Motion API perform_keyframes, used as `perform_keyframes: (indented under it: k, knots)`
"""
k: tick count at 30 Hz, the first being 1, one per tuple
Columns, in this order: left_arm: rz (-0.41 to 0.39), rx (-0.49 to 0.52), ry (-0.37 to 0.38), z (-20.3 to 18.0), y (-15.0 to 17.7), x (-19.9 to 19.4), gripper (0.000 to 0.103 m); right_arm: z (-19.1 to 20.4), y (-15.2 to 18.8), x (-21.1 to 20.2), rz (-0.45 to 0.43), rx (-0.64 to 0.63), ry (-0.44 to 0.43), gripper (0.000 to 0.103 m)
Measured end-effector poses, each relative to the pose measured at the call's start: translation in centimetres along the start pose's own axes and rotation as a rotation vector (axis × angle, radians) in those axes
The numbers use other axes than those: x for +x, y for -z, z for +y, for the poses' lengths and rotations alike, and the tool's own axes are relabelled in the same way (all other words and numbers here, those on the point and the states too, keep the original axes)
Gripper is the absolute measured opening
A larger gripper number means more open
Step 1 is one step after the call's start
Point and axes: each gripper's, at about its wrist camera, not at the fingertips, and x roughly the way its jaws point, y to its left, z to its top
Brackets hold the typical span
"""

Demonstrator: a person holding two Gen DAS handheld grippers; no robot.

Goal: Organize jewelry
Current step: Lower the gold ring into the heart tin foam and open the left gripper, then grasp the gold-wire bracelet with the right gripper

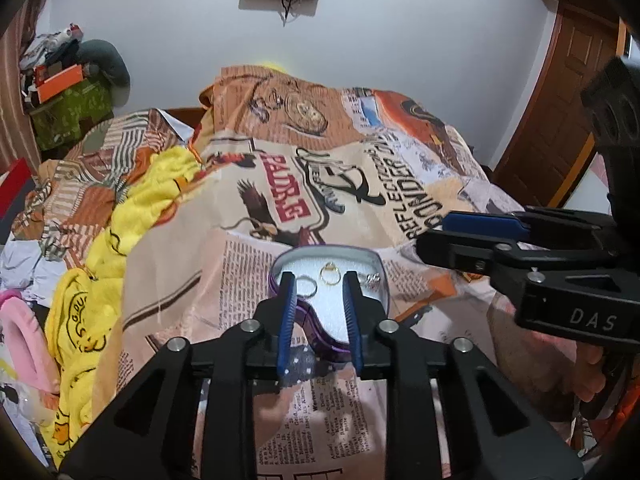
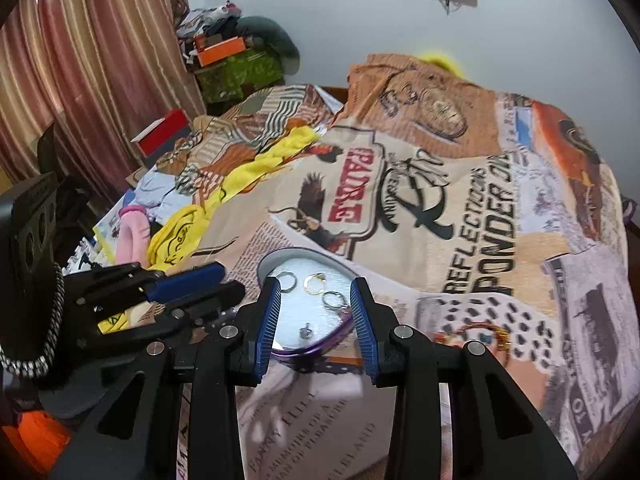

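A purple heart-shaped tin (image 1: 320, 344) (image 2: 304, 350) with a pale lining lies open on the printed bedspread. Inside are a silver ring (image 1: 307, 286) (image 2: 287, 281), a gold ring (image 1: 330, 273) (image 2: 315, 282), another silver ring (image 2: 333, 300) and a small silver stud (image 2: 306, 333). A sparkly piece (image 1: 373, 280) lies by the tin's right wall. My left gripper (image 1: 320, 284) is open and empty over the tin. My right gripper (image 2: 316, 286) is open and empty, also above the tin. An orange-gold bracelet (image 2: 486, 332) lies on the bedspread right of the tin.
The bedspread (image 1: 360, 184) covers the bed. Yellow clothes (image 1: 100, 280) and pink slippers (image 1: 24, 340) lie at the left. A red box (image 2: 162, 136), a curtain (image 2: 80, 60) and piled boxes (image 2: 236, 64) stand beyond. A wooden door (image 1: 560, 120) is at the right.
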Motion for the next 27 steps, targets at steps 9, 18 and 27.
perform_keyframes:
  k: [9, 18, 27]
  knots:
    - [-0.047, 0.023, -0.001, -2.2, -1.6, -1.1, 0.031, -2.3, 0.9, -3.2, -0.056, 0.019, 0.076, 0.033]
    - [-0.043, 0.08, 0.024, -5.9, -2.6, 0.0, 0.031, -7.1, 2.5, -5.9, -0.088, 0.1, 0.152, 0.033]
    - [0.022, 0.139, 0.071, -9.2, -2.5, 3.8, 0.033, -11.8, 4.6, -5.8, -0.038, 0.189, 0.204, 0.033]
